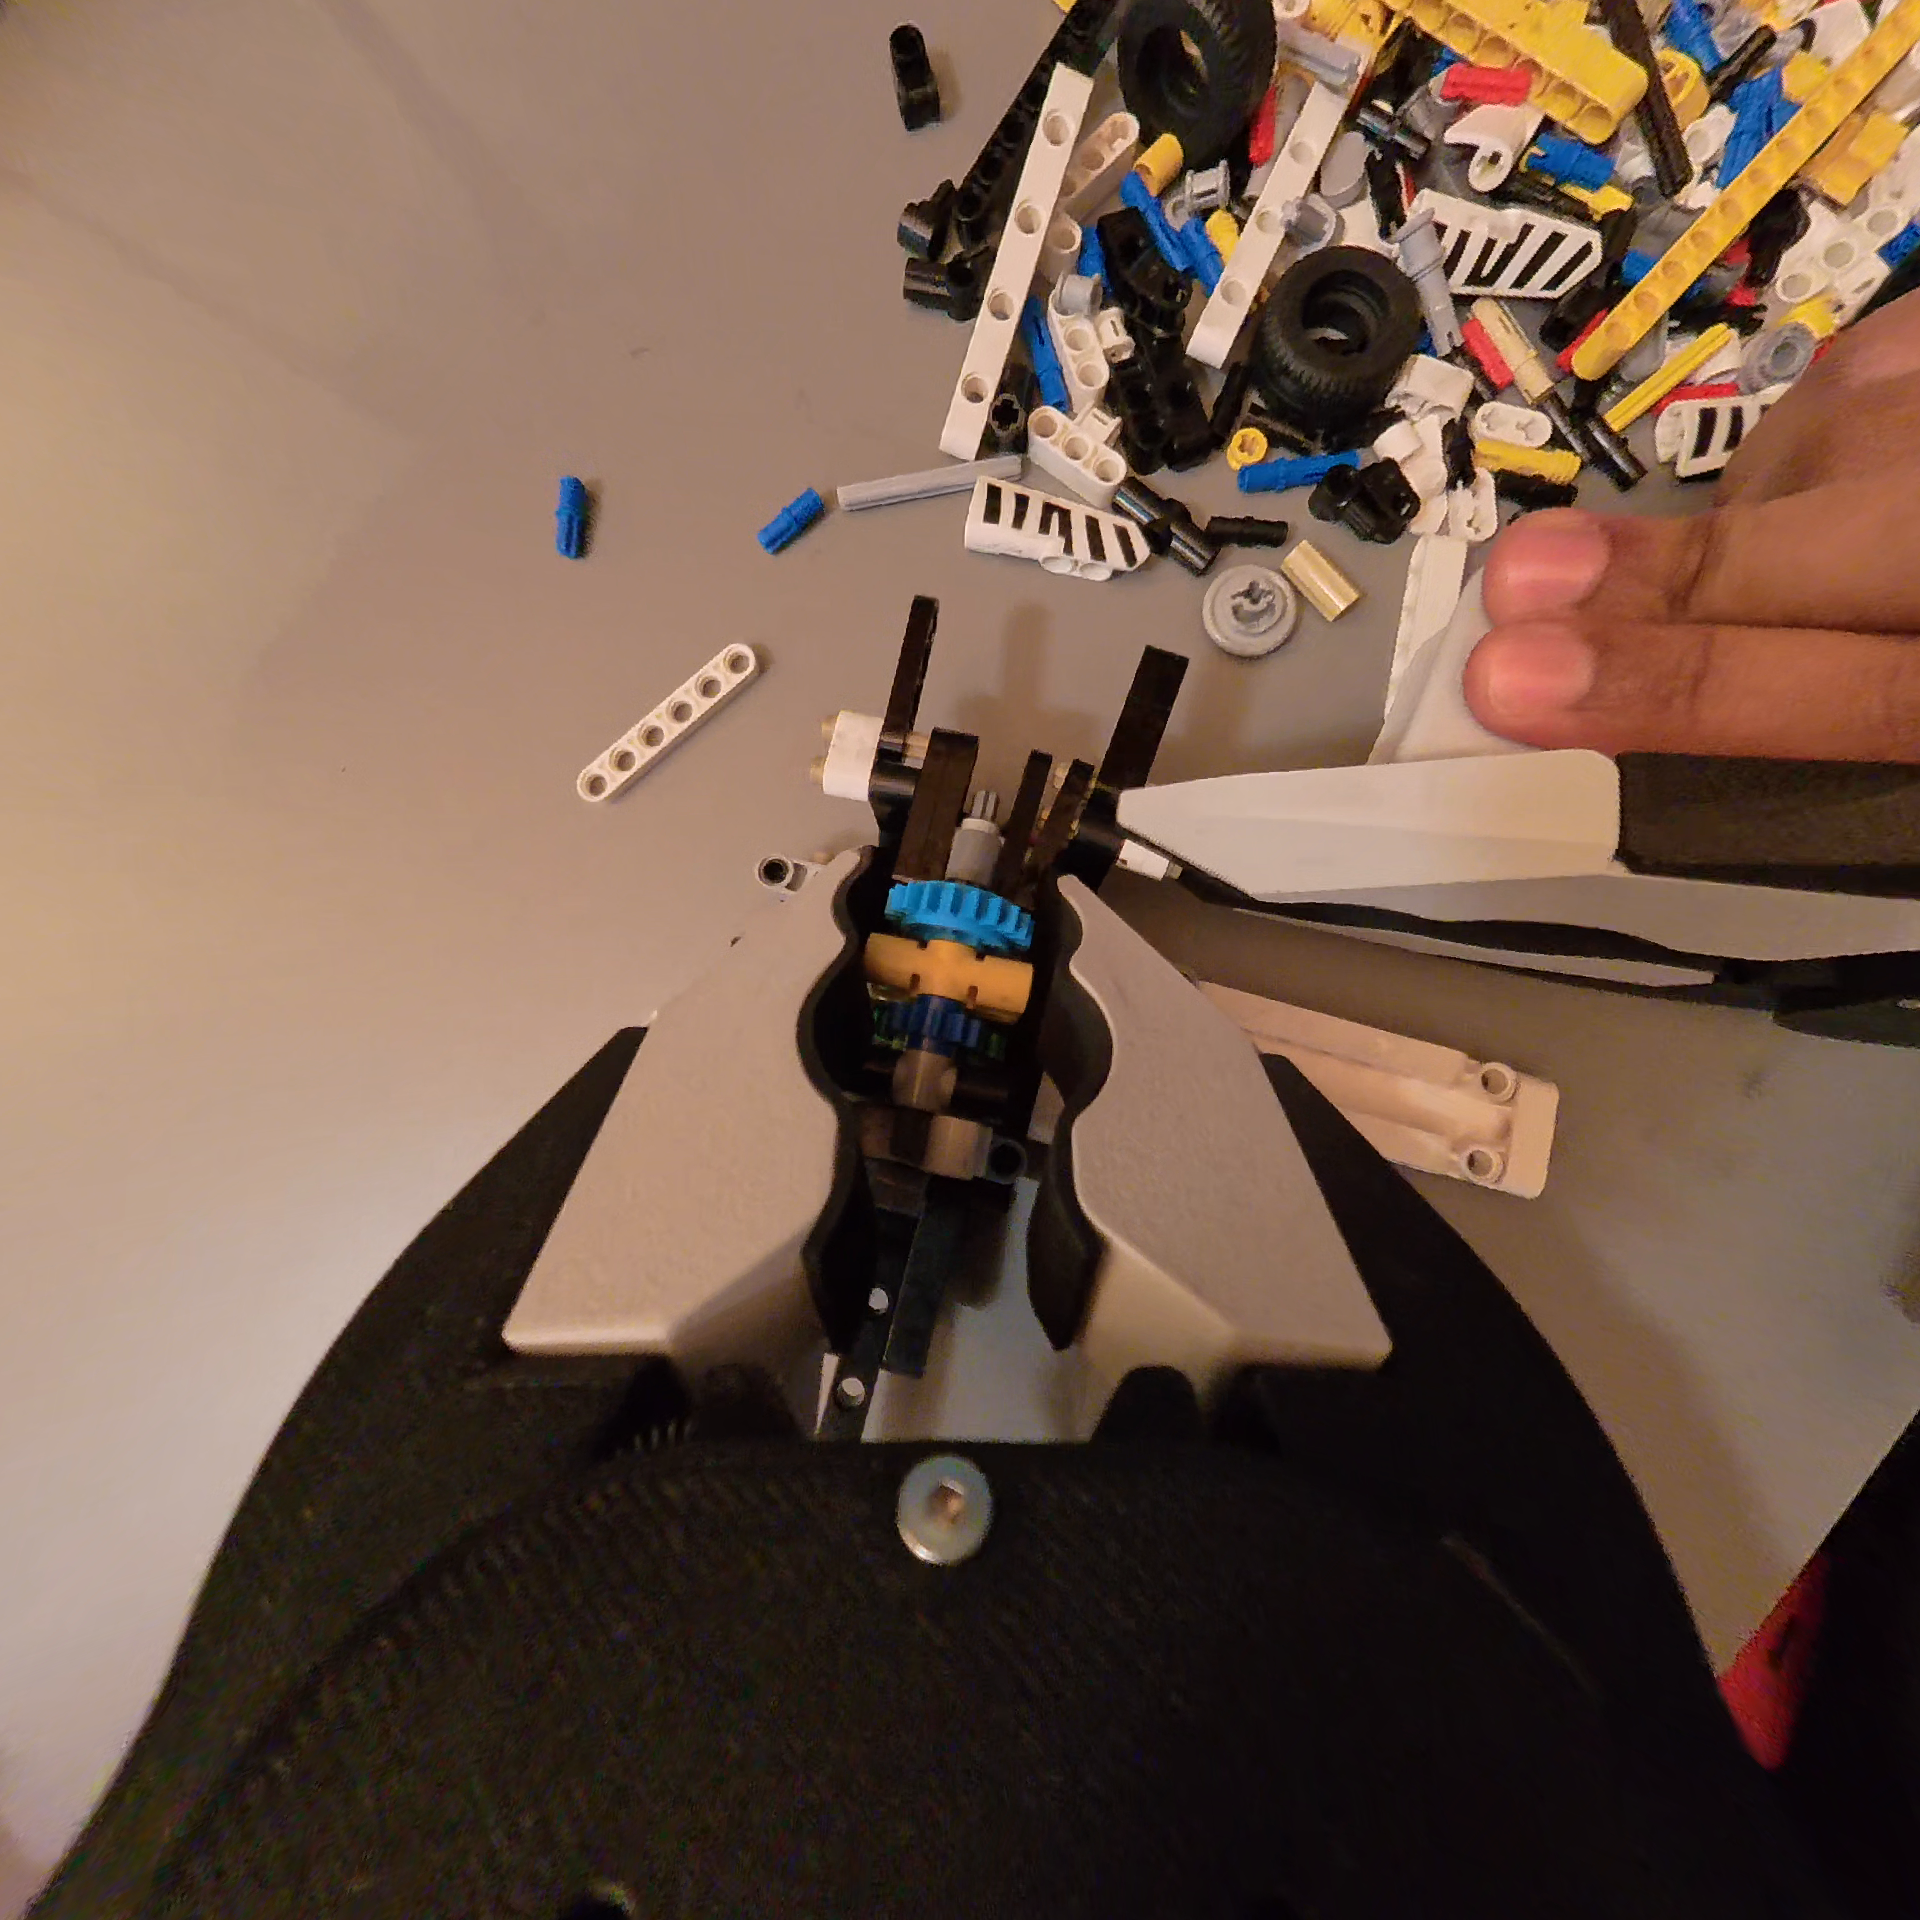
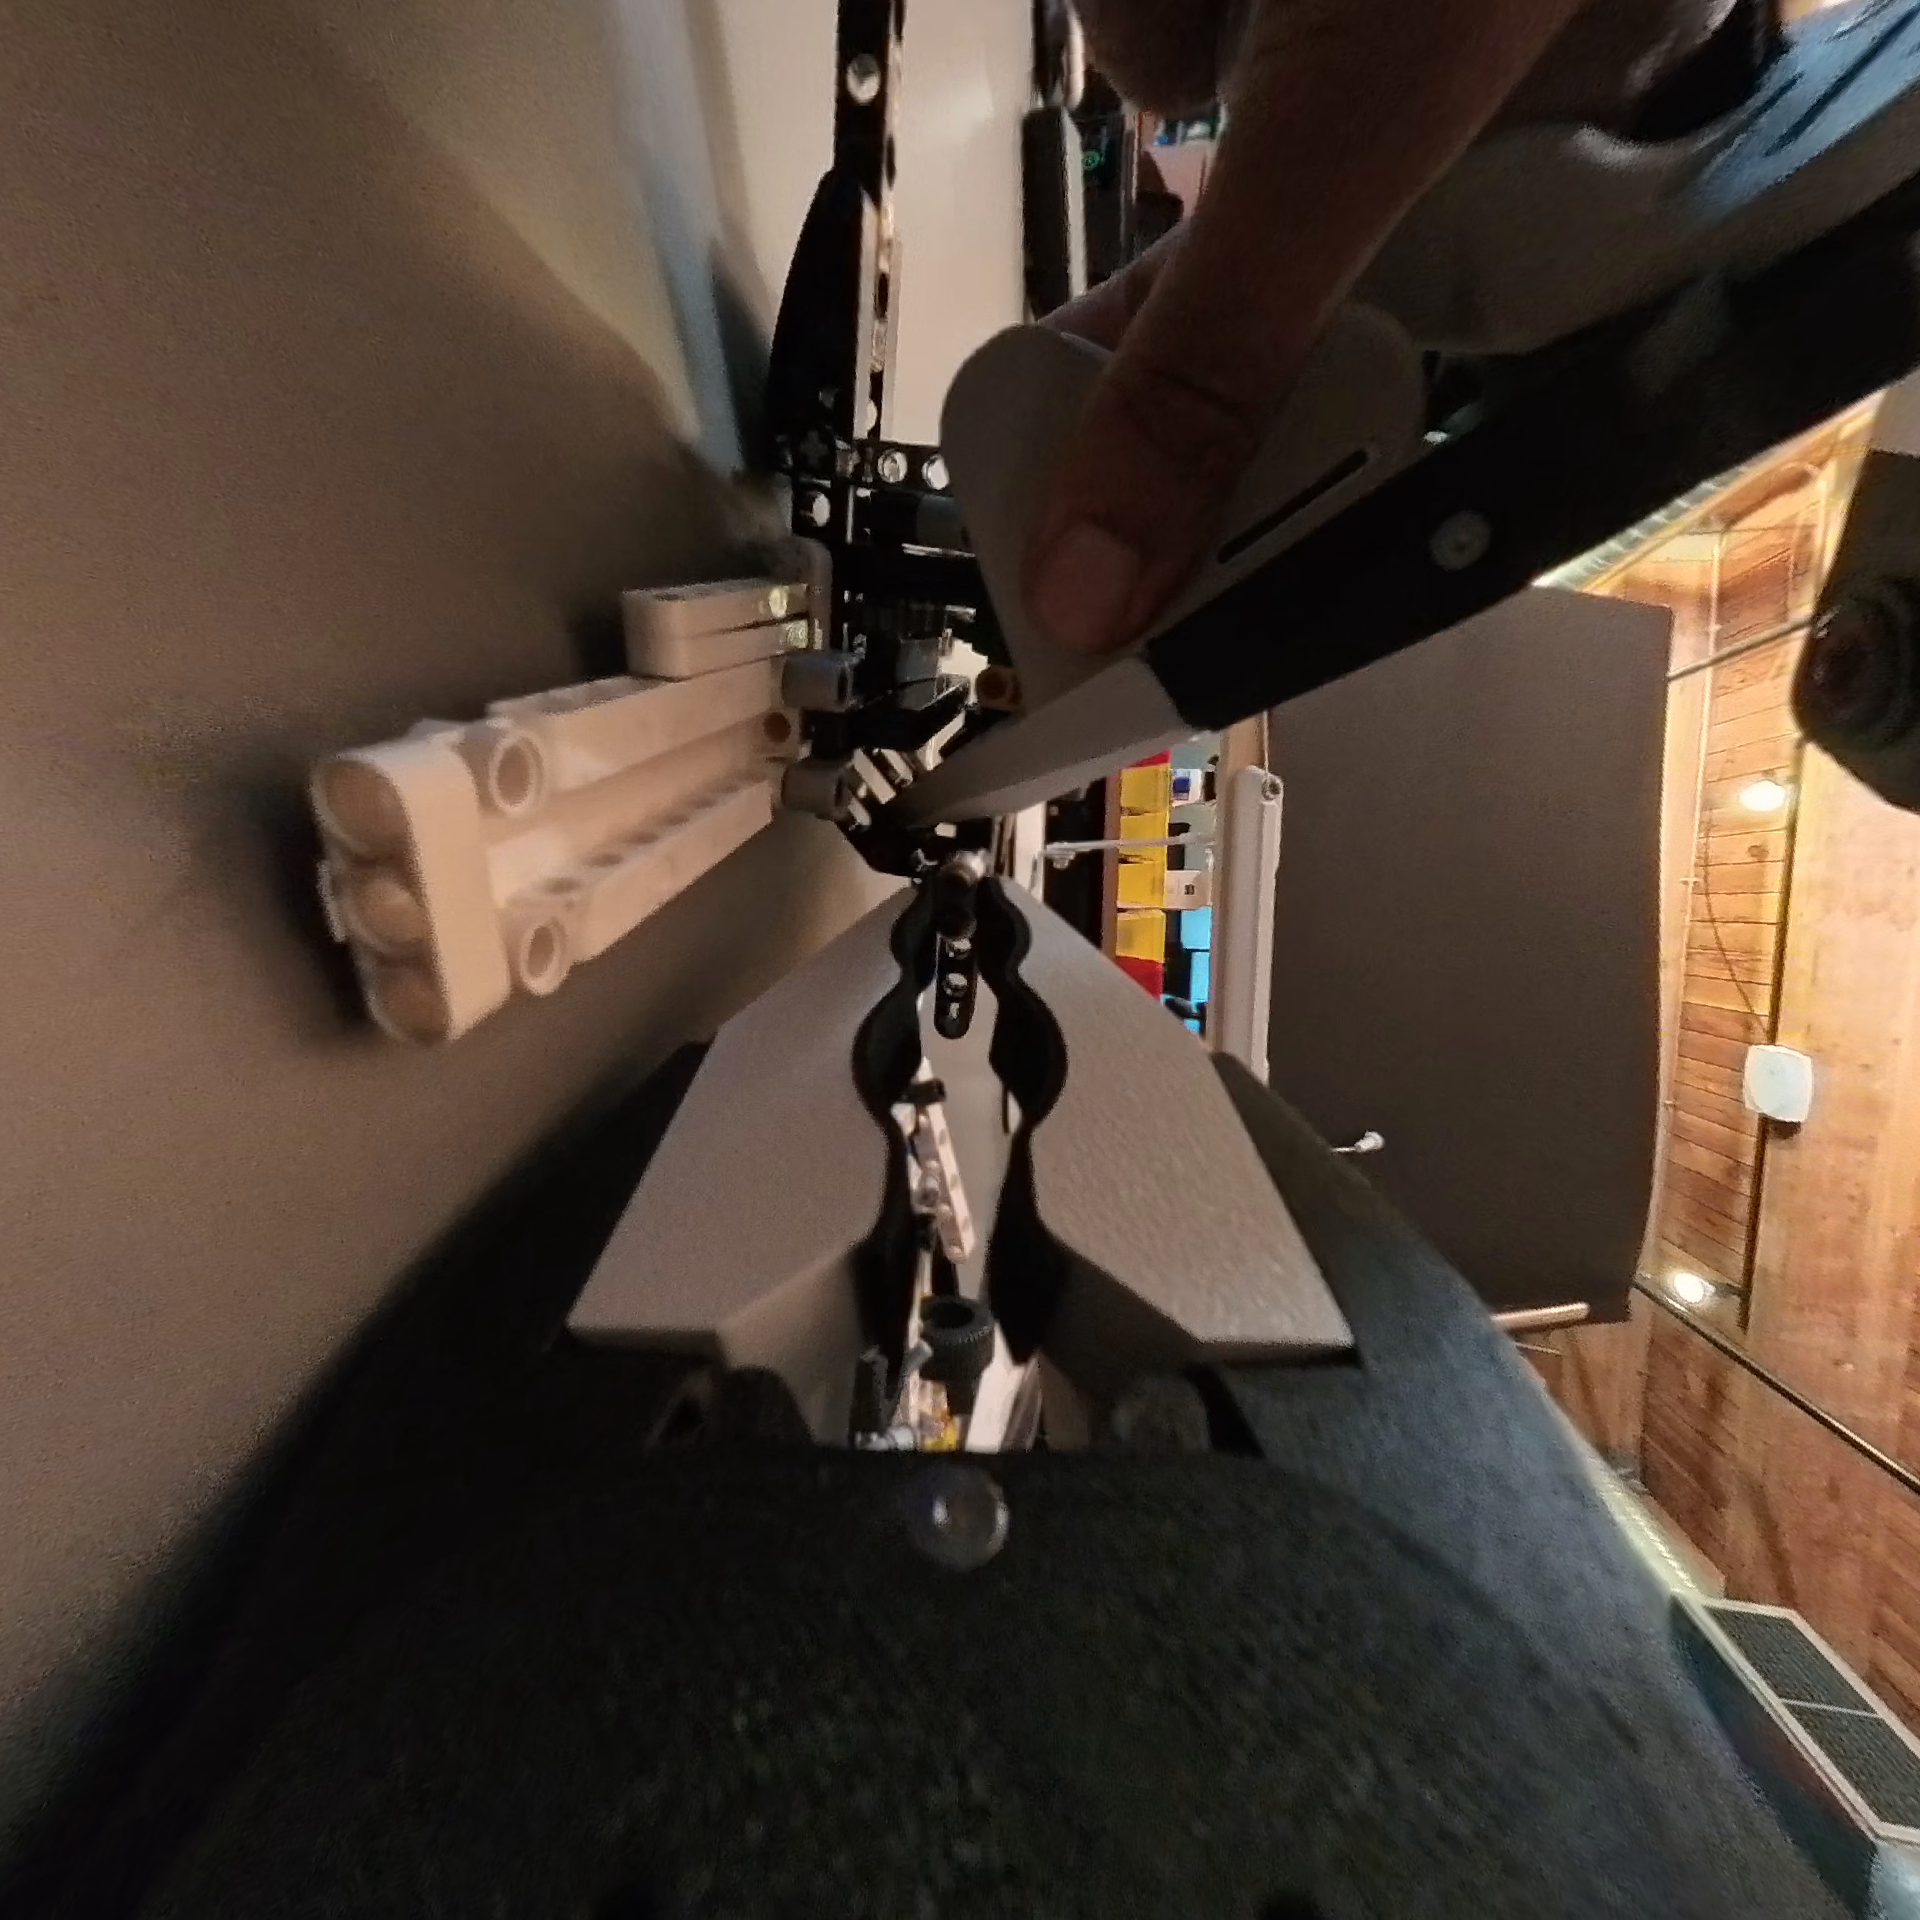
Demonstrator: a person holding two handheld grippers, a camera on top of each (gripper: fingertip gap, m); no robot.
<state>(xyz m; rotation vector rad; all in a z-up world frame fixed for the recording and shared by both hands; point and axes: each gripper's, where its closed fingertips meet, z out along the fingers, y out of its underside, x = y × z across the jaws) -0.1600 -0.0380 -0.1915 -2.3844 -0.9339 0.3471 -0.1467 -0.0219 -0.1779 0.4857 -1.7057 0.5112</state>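
Your left gripper has its fingers clamped on a black brick-built gear assembly: a light blue gear, a tan hub and a darker blue gear sit right between the pads, and black beams stick out past the fingertips above the grey table.

Your right gripper has its fingers nearly together, pinching a thin black beam at the tips; its end meets the lower edge of that same assembly. In the left wrist view this gripper comes in from the right, its white fingertip touching the assembly's black side, with your hand just above it.

Just beyond the right side of the left gripper, a long white beam block lies flat. Farther out, a white holed beam and two blue pins lie apart. Farthest, a heap of loose bricks with black tyres fills the table's upper right.
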